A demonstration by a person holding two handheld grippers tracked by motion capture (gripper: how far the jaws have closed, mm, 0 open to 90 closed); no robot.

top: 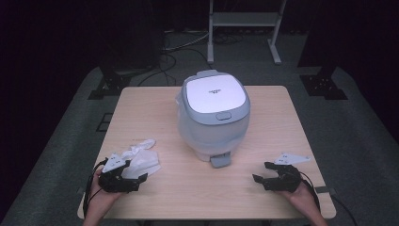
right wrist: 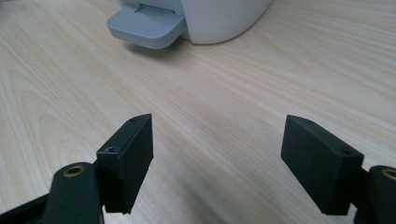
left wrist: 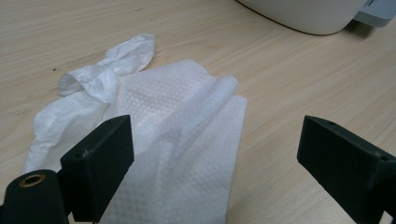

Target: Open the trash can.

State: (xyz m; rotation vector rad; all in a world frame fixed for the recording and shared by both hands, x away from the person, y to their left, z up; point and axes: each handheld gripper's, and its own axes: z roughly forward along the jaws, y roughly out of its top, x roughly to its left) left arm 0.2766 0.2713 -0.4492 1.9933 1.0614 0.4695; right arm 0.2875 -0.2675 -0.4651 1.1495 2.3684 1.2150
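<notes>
- Nearest the high camera, at the table's (top: 263, 96) front edge, two hands hold black grippers
- Left gripper (top: 134, 173) sits at the front-left corner, jaws spread wide and grasping nothing; in the left gripper view its left jaw hangs over a white paper towel (left wrist: 187, 154)
- Paper towel (top: 141, 157) lies flat and partly crumpled on the wood, just beyond that gripper
- White rice cooker (top: 212, 113) stands mid-table, lid closed, with a grey tab (right wrist: 145, 27) at its base
- Right gripper (top: 264, 173) hovers at the front-right, jaws released and empty above bare wood, near the cooker's tab
</notes>
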